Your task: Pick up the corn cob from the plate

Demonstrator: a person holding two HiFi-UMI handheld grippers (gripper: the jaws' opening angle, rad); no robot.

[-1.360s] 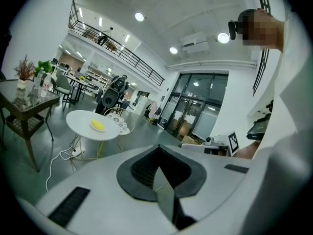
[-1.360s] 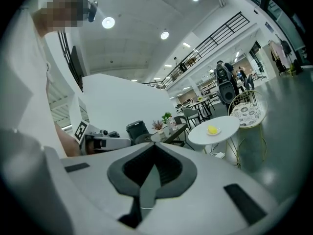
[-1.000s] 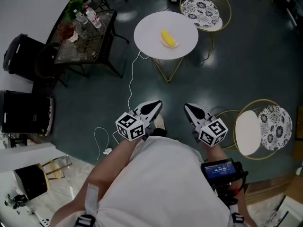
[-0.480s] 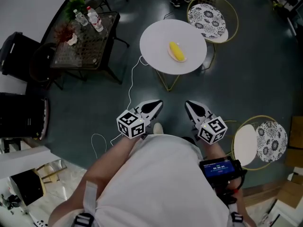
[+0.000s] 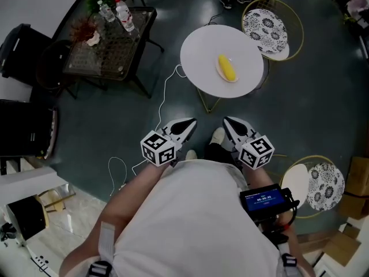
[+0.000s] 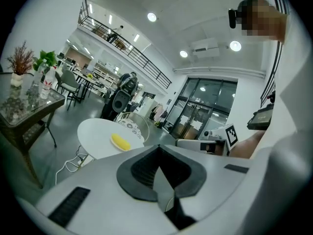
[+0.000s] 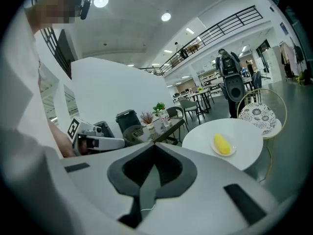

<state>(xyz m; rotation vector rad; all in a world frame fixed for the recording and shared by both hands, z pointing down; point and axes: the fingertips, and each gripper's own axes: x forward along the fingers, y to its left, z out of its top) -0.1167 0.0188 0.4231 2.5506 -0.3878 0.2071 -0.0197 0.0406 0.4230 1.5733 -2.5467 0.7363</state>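
Observation:
The yellow corn cob [image 5: 227,67] lies on a small white plate [image 5: 221,64] on a round white table [image 5: 202,51], well ahead of both grippers. It also shows as the corn cob [image 6: 120,141] in the left gripper view and the corn cob [image 7: 222,144] on its plate [image 7: 230,152] in the right gripper view. My left gripper [image 5: 185,126] and right gripper [image 5: 232,124] are held side by side in front of the person's body, pointing at the table. Both are shut and empty: left gripper [image 6: 157,148], right gripper [image 7: 154,146].
A glass side table [image 5: 109,39] with bottles and plants stands to the left. A gold-wire chair with a patterned cushion [image 5: 271,25] is behind the round table, a similar chair [image 5: 316,184] at the lower right. A white cable [image 5: 164,94] runs across the dark floor.
The person has walked toward the round table: table and corn sit lower and more to the right in the head view. Both grippers keep their shut pose.

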